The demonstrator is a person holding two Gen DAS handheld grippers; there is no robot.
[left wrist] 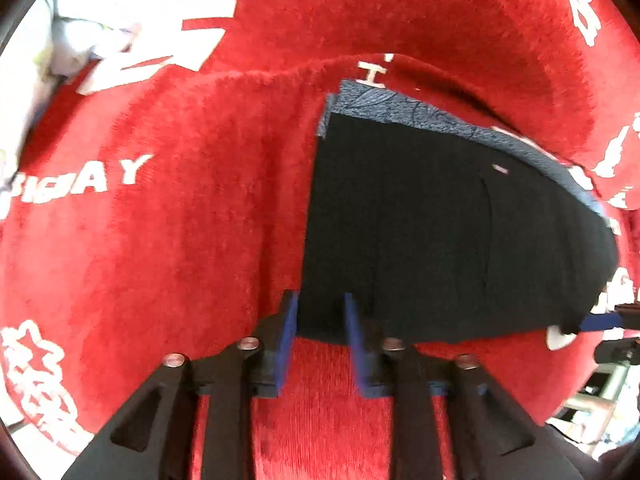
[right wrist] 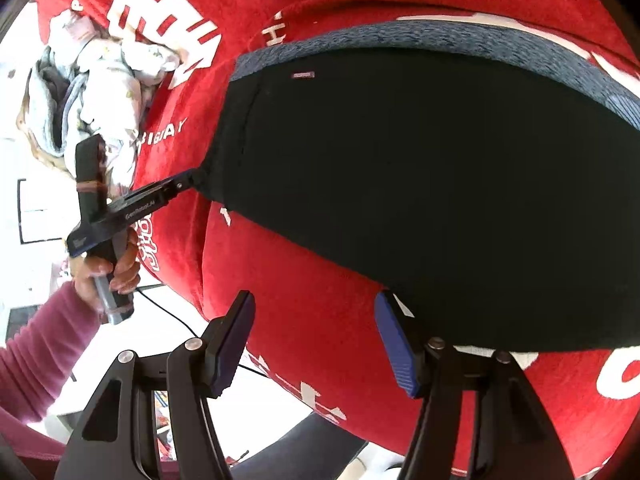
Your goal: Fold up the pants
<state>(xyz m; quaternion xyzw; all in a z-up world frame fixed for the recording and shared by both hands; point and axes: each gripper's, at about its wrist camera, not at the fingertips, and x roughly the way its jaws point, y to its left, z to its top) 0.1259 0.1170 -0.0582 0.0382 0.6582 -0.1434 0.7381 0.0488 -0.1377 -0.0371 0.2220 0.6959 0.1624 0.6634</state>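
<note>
The black pants (right wrist: 420,200) lie folded on the red blanket (left wrist: 160,240). The left hand-held gripper (left wrist: 320,320) straddles their near corner, jaws parted, not clamped; the right hand-held gripper (right wrist: 316,340) stands released at the near edge. Closing too shallowly may catch only the top layer, skewing the fold.

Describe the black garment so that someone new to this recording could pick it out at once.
Start from the red plush cloth with white lettering that covers the whole surface. On it lies a blue-grey patterned layer, and the folded black pants sit on that. They are the only plain black fabric, with a tiny pale tag near one edge.
</note>
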